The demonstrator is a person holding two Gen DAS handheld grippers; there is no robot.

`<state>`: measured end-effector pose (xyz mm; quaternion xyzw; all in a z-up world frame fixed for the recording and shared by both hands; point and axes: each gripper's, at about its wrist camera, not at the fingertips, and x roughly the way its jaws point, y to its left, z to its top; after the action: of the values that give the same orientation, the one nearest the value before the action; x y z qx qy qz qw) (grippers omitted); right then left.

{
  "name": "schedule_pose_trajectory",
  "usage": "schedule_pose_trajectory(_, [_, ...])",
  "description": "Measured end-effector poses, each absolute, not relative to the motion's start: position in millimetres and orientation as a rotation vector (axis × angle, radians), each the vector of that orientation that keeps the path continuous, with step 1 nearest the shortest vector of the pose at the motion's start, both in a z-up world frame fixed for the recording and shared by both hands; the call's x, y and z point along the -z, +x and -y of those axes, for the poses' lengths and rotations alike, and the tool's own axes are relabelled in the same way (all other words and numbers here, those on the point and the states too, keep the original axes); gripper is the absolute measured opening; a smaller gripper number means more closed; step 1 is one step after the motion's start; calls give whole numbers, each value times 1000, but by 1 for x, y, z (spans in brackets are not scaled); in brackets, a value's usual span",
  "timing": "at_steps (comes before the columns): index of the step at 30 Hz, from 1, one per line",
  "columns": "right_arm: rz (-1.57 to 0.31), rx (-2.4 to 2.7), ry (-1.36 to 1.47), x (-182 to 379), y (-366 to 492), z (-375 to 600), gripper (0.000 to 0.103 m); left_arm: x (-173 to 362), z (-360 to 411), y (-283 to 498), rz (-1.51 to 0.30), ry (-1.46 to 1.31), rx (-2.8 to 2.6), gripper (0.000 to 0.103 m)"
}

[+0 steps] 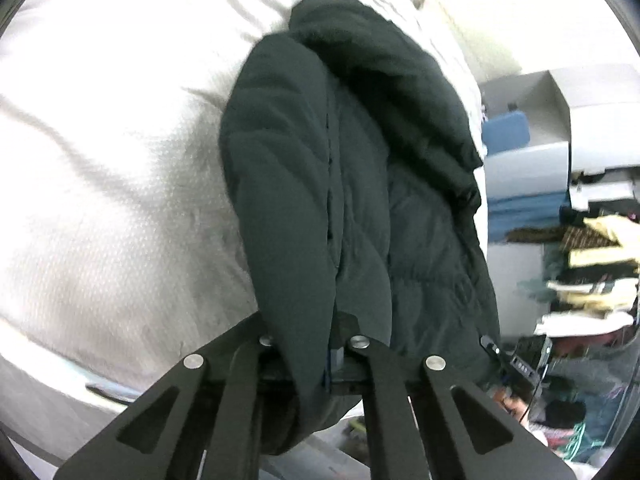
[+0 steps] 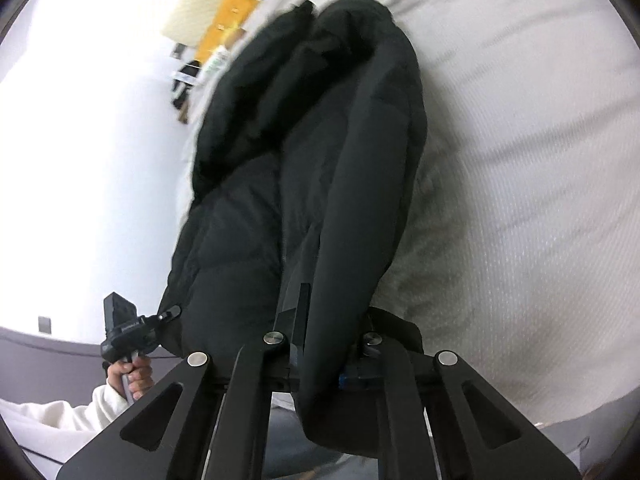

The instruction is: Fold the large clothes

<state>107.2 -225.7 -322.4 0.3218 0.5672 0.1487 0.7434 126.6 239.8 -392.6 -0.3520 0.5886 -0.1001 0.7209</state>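
1. Jacket (image 1: 352,184): dark, padded, quilted. Lies lengthwise on a white bed (image 1: 120,140), running away from both cameras toward the far end.
2. Near hem is raised off the bed; the far part, w/ a bunched dark hood or collar (image 1: 360,52), rests on the cover.
3. Left gripper (image 1: 310,354): jaws clamped narrow on a fold of the jacket's near edge. Cloth fills the gap and hangs over the linkage toward the camera.
4. Right gripper (image 2: 324,344): jaws likewise pinched on a thick fold of the same hem. Fabric bulges out below the pads.
5. No earlier view supplied; grip judged from cloth seen pressed between the fingers in both wrist views.
6. Right wrist view: left gripper shows at lower left, beside the jacket's other hem corner. A hand (image 2: 134,376) holds its handle; white sleeve (image 2: 52,412) behind it.
7. Left wrist view: part of the right gripper's body shows at lower right, at the jacket's edge. Its jaws cannot be made out from there.
8. Bed cover: white, textured, creased in long folds both sides of the jacket.
9. Surroundings, left view: grey-blue shelves (image 1: 528,152) and a clothes pile (image 1: 592,264) at right, off the bed.
10. Surroundings, right view: pale wall at left, yellow furniture (image 2: 228,20) at top. Detail blurred.
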Motion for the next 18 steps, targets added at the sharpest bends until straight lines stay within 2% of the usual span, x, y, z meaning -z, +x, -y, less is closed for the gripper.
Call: schedule_pose_trajectory(18, [-1047,-377,787,236,38,266,4,268,-280,20,-1185,-775,134,0])
